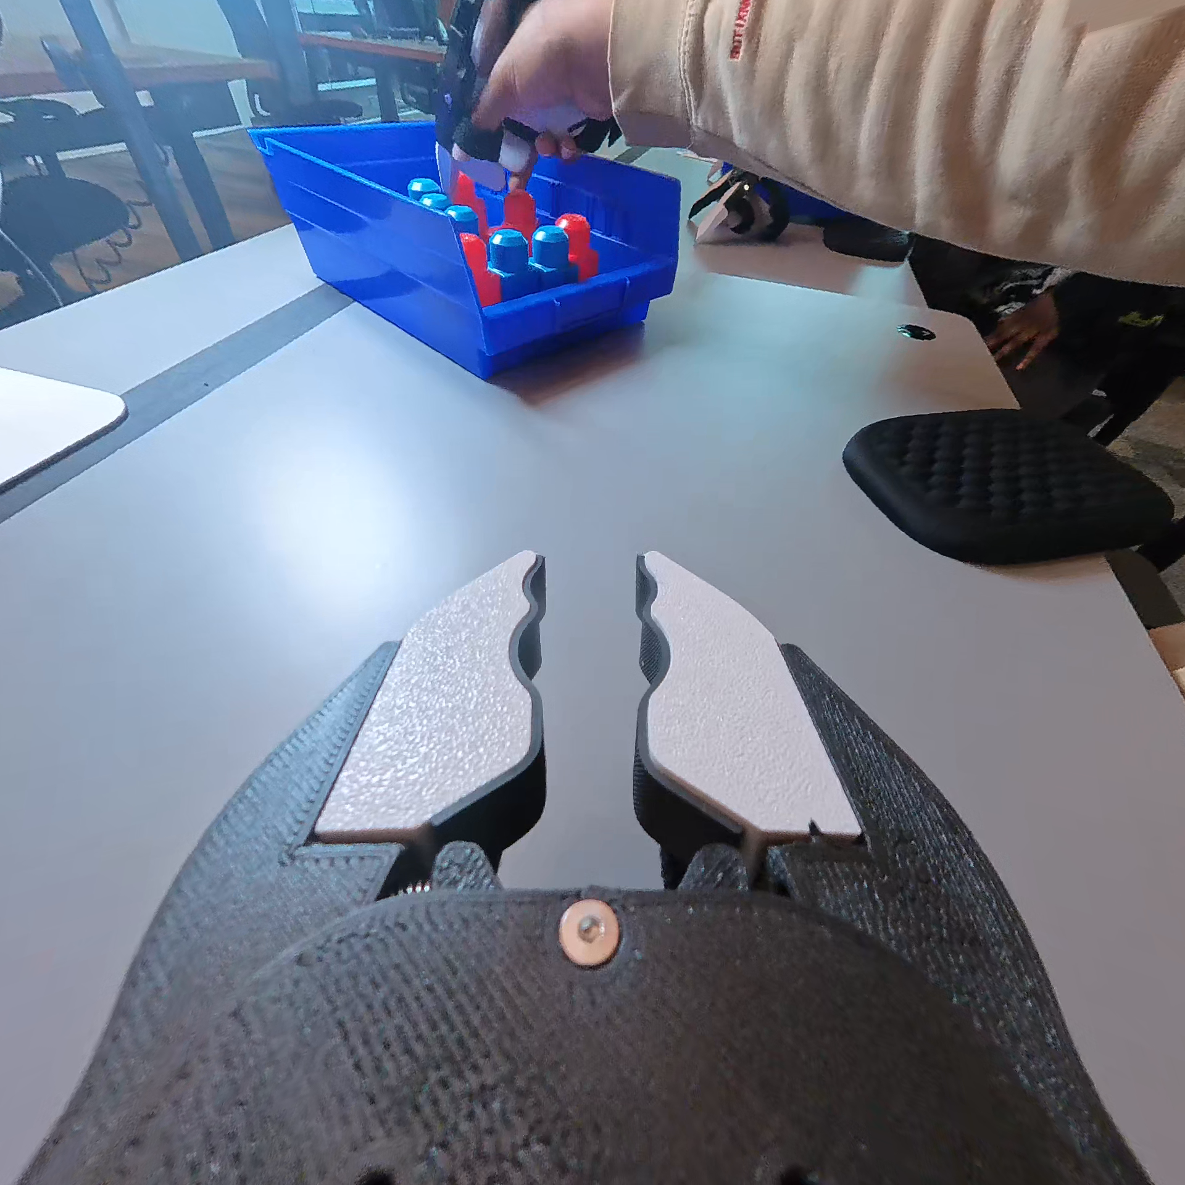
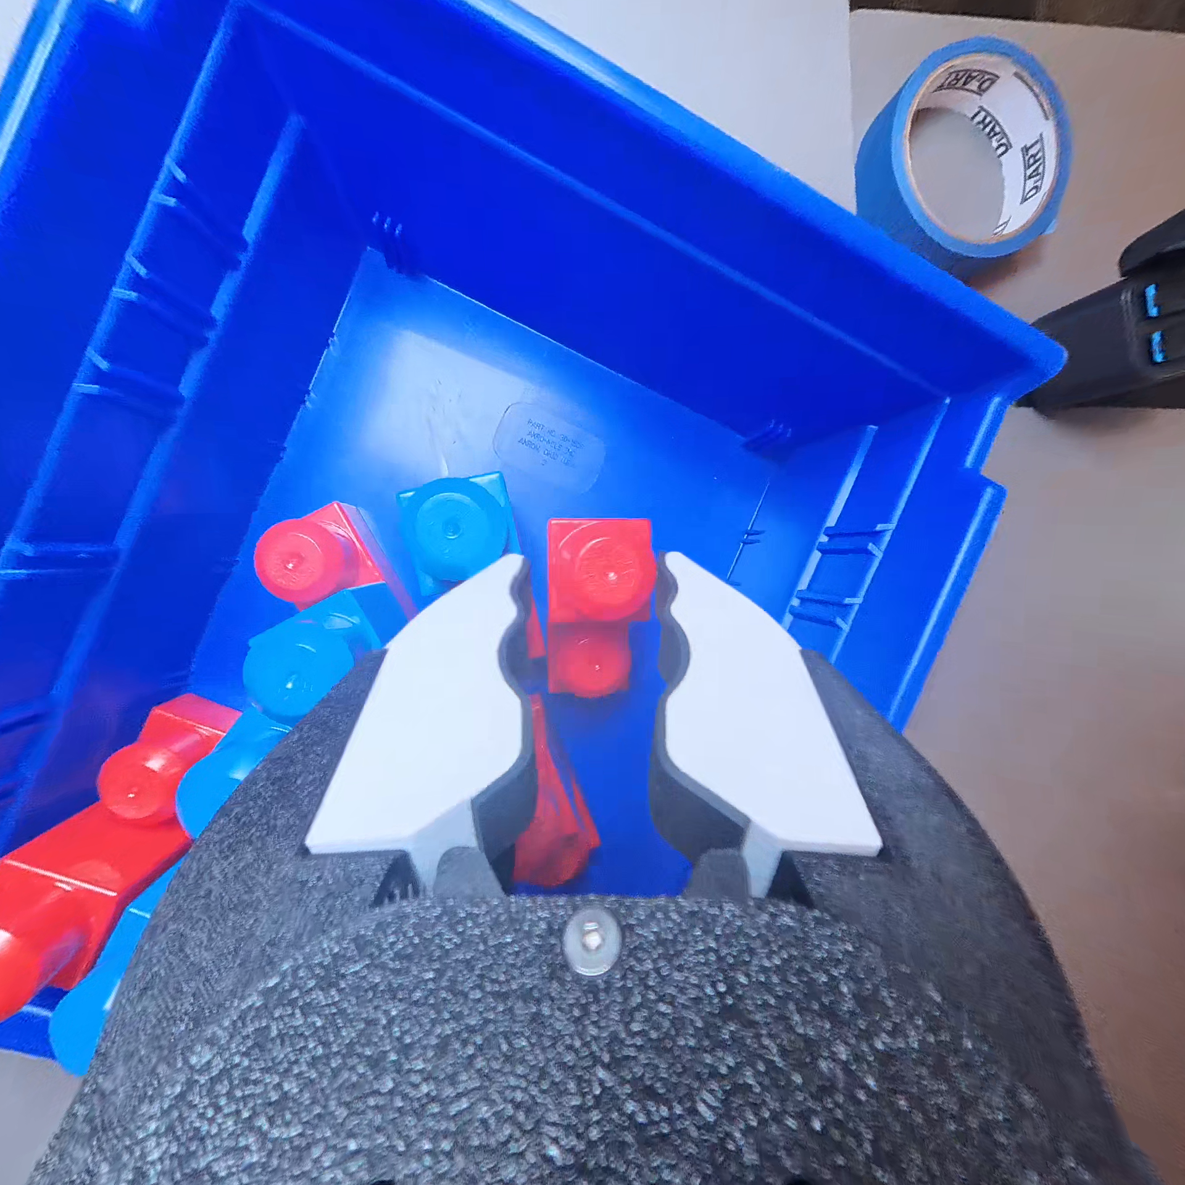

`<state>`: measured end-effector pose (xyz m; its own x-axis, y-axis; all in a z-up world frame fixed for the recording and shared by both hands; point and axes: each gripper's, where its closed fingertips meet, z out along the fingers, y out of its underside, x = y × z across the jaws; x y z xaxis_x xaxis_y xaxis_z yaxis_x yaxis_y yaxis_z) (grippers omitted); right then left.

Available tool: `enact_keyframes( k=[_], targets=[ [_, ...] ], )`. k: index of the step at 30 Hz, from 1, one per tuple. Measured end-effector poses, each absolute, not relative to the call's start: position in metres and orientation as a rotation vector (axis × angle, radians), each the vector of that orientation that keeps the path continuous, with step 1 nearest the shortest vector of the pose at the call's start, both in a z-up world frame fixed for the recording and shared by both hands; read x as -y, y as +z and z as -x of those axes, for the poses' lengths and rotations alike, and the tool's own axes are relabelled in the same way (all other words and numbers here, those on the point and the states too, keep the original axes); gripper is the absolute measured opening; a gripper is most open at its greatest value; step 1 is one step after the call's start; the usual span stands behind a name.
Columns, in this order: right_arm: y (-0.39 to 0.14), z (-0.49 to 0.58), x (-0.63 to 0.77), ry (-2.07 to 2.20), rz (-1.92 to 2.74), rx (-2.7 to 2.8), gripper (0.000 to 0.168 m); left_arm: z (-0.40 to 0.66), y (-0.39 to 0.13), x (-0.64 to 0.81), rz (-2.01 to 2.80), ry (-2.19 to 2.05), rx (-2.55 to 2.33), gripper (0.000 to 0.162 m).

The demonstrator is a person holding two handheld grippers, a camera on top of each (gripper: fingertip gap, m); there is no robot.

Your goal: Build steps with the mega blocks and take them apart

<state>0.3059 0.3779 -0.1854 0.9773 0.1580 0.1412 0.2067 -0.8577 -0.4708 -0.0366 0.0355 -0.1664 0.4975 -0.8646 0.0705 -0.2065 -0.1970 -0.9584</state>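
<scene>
- Hovering low over the grey counter (image 1: 385,513), the left gripper (image 1: 590,564) has its fingers (image 1: 449,692) apart with nothing between them.
- At the far left edge of the left wrist view, a white board (image 1: 45,423) lies flat on the counter beside a dark seam.
- Farther ahead, a blue bin (image 1: 397,256) stands on the counter, well apart from the left gripper, and holds the red and blue mega blocks (image 1: 513,256), most with their studs up.
- Above the bin, a person's hand (image 1: 545,70) in a cream sleeve (image 1: 898,115) holds the right gripper (image 2: 593,577) down into it.
- To the right, a black padded seat (image 1: 1000,481) sits at the counter's edge.
- In the right wrist view, the bin's rim (image 2: 705,211) fills most of the picture, with red and blue blocks crowded to the lower left.
- The right gripper's fingers (image 2: 436,692) are apart and straddle a red block (image 2: 599,571) that stands stud-up on the bin floor; whether the tips touch it cannot be told.
- Beyond the bin, at the upper right, a roll of blue tape (image 2: 891,154) rests on the counter, and a black device (image 2: 1116,346) lies just below it.
</scene>
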Motion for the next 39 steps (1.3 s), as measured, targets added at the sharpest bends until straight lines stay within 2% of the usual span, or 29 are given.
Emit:
enact_keyframes(
  k=[1, 4, 9, 13, 19, 24, 28, 31, 34, 36, 38, 39],
  targets=[
    [-0.184, -0.307, -0.379, -0.118, 2.616, 0.249, 0.047, 0.038, -0.166, -0.037, 1.695, -0.790, -0.909, 0.028],
    [-0.161, -0.307, -0.384, -0.127, 2.499, 0.274, 0.055, 0.047, -0.156, -0.043, 1.688, -0.780, -0.863, 0.032],
    [-0.077, -0.240, -0.358, 0.080, 2.103, 0.482, 0.056, 0.109, -0.104, -0.065, 1.661, -0.619, -0.778, 0.032],
    [-0.037, -0.153, -0.267, 0.424, 1.869, 0.687, 0.054, 0.204, -0.094, -0.088, 1.892, -0.336, -0.740, 0.039],
    [-0.063, -0.058, -0.127, 0.828, 1.776, 0.904, 0.053, 0.338, -0.120, -0.122, 2.262, -0.031, -0.466, 0.043],
    [-0.100, 0.001, -0.054, 1.049, 1.732, 1.031, 0.052, 0.371, -0.162, -0.154, 2.405, -0.023, -0.336, 0.051],
    [-0.122, 0.019, -0.037, 1.028, 1.696, 1.093, 0.051, 0.382, -0.201, -0.179, 2.488, 0.085, -0.334, 0.056],
    [-0.130, 0.018, -0.037, 1.024, 1.693, 1.102, 0.049, 0.380, -0.219, -0.197, 2.480, 0.121, -0.316, 0.052],
    [-0.136, 0.015, -0.041, 1.040, 1.698, 1.084, 0.045, 0.389, -0.231, -0.208, 2.467, 0.230, -0.298, 0.035],
    [-0.141, 0.011, -0.043, 1.043, 1.704, 1.082, 0.044, 0.391, -0.230, -0.209, 2.454, 0.253, -0.308, 0.032],
    [-0.145, 0.007, -0.045, 1.028, 1.702, 1.090, 0.044, 0.394, -0.218, -0.206, 2.412, 0.287, -0.330, 0.001],
    [-0.145, 0.005, -0.046, 1.019, 1.694, 1.091, 0.044, 0.396, -0.207, -0.205, 2.371, 0.292, -0.326, 0.001]
  ],
)
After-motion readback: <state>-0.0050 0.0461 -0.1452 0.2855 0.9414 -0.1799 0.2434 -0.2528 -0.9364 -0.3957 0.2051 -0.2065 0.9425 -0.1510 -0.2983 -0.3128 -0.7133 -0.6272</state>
